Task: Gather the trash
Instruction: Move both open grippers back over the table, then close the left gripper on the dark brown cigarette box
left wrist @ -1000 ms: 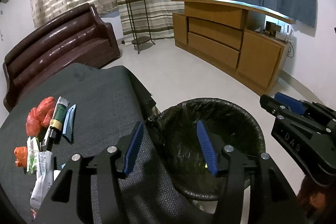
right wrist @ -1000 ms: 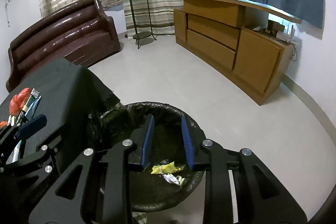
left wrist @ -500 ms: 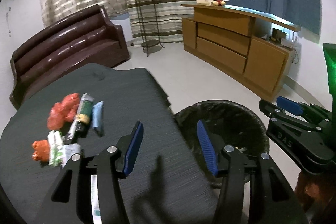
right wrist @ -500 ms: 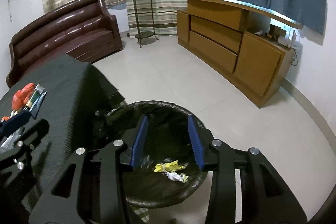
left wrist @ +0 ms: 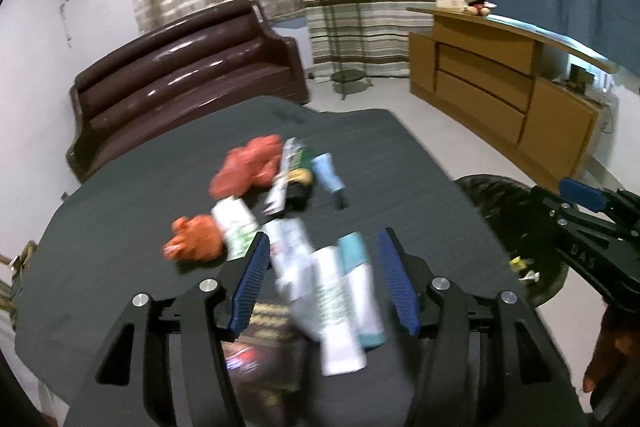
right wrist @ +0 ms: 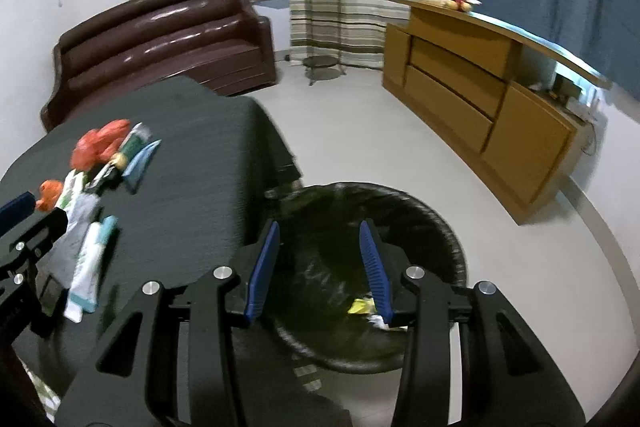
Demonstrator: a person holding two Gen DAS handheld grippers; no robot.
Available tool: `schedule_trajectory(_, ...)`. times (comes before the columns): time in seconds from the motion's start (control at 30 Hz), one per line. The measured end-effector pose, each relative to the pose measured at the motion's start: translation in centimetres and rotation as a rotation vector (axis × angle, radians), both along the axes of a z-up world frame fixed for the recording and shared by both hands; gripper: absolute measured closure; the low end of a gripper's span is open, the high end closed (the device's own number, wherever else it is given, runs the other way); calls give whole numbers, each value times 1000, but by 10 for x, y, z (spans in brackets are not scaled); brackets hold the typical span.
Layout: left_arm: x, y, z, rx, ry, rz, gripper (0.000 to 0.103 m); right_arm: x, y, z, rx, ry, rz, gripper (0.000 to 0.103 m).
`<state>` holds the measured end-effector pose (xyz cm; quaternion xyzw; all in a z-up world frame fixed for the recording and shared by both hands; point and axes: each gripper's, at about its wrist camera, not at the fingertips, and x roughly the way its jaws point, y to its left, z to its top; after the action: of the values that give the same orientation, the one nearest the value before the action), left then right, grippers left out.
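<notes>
Dark-clothed desk, litter beside bin: my left hand-held gripper, wide open and empty, should straddle white tube squarely; right hand-held gripper open, empty.

"DAS" embossed on right gripper body, 3 o'clock in left wrist view; wrapper print too blurred.

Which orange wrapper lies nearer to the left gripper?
The smaller orange wrapper, just beyond the left gripper; the bigger one lies farther back.
</notes>
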<state>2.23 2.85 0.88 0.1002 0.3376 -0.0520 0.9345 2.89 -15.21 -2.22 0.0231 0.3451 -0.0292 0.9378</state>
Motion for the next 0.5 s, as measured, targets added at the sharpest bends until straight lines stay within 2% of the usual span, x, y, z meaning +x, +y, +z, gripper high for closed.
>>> schedule_trajectory(0.33, -20, 44, -11, -13, 25, 47, 47, -14, 46, 5, -22, 2, 65, 62)
schedule_trajectory(0.5, -30, 54, -14, -26, 27, 42, 42, -27, 60, 8, -45, -8, 79, 62)
